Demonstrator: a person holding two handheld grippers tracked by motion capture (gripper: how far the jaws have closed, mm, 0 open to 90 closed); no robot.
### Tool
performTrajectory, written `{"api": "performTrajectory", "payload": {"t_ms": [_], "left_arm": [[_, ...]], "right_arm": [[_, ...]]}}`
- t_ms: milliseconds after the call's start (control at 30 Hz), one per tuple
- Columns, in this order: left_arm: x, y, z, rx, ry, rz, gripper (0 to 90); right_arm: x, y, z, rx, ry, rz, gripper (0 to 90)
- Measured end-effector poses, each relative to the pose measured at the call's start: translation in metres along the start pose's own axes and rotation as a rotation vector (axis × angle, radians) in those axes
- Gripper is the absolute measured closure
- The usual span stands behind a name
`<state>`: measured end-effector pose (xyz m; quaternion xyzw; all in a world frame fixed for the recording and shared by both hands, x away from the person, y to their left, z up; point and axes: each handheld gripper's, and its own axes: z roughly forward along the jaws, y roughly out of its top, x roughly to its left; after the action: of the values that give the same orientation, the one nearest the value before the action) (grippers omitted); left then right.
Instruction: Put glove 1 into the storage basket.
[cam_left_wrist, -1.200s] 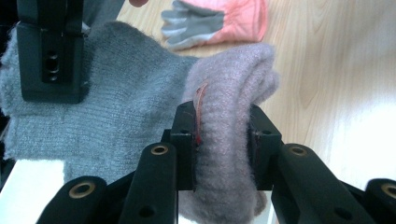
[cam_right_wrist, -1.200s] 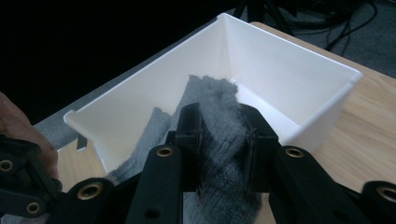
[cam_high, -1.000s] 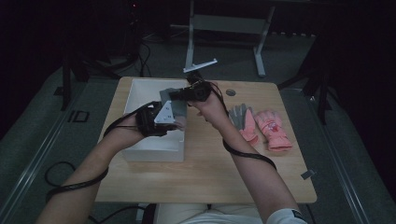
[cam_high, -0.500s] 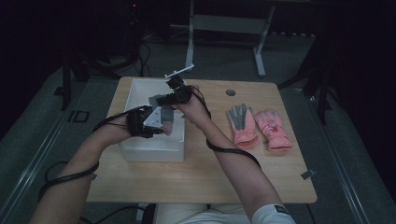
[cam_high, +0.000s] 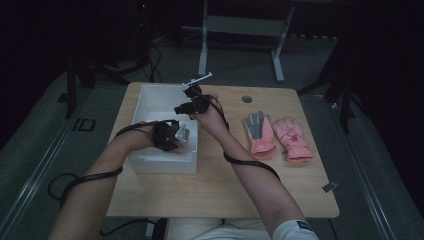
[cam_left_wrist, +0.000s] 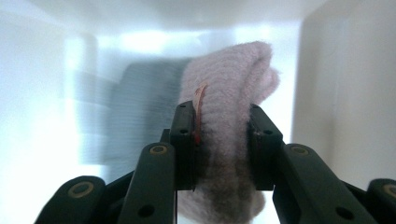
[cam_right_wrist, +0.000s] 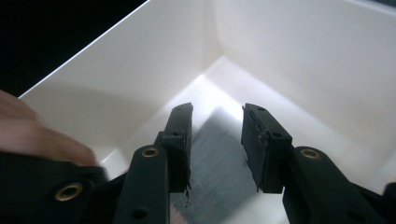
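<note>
A dark room surrounds the wooden table (cam_high: 215, 190), with a white box (cam_high: 150, 100) at its far left corner and a pair of pink gloves (cam_high: 275, 136) lying flat near its right edge. I read the step as packing knitwear into the box. My left gripper (cam_left_wrist: 219, 140) is down inside, by the box's near wall, jaws clenched on a pale pink knitted piece (cam_left_wrist: 233, 93), likely a glove or sock, which stands up between the pads and bulges past both. A grey knitted piece (cam_right_wrist: 219, 158) lies on the box floor beyond it, blurred in the left gripper view. My right gripper (cam_right_wrist: 215, 144) hangs over the box at its right wall; its jaws have just been opening and stand apart, with the grey piece below the gap and, as far as I can see, not pinched. Next, I judge, the left jaws must release the pink piece onto the floor, then the right hand can go for the gloves.
</note>
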<state>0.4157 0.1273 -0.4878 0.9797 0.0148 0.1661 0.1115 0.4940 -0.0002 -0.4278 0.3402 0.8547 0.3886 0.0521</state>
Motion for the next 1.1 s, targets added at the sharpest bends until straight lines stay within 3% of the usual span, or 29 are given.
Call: {"api": "performTrajectory", "payload": {"t_ms": [67,200,300,333,367,500,767,933,1100], "left_arm": [[0.001,0.000,0.006,0.008,-0.006,0.003,68.4],[0.004,0.000,0.010,0.007,-0.027,-0.031,66.5],[0.005,0.001,0.006,0.013,-0.007,-0.045,57.9],[0.004,0.001,0.004,0.000,-0.007,-0.083,56.5],[0.004,0.001,0.003,0.003,-0.005,-0.090,52.0],[0.004,-0.003,-0.012,-0.023,-0.001,-0.138,46.7],[0.005,0.001,-0.051,-0.125,0.021,-0.209,47.0],[0.007,0.009,-0.072,-0.189,0.038,-0.226,48.5],[0.005,0.021,-0.085,-0.245,0.029,-0.230,48.5]], "right_arm": [[-0.004,0.000,-0.008,-0.013,0.008,0.002,62.8],[-0.009,-0.002,-0.023,-0.032,0.007,-0.013,58.3],[-0.012,-0.005,-0.036,-0.049,0.008,-0.025,53.1],[-0.012,-0.007,-0.040,-0.053,0.009,-0.028,52.0],[-0.013,-0.009,-0.046,-0.058,0.007,-0.034,50.0],[-0.016,-0.019,-0.064,-0.080,0.019,-0.041,49.4],[-0.021,-0.049,-0.099,-0.096,0.020,-0.071,49.5],[-0.028,-0.065,-0.115,-0.105,0.001,-0.077,49.9],[-0.038,-0.078,-0.127,-0.111,-0.010,-0.061,50.8]]}}
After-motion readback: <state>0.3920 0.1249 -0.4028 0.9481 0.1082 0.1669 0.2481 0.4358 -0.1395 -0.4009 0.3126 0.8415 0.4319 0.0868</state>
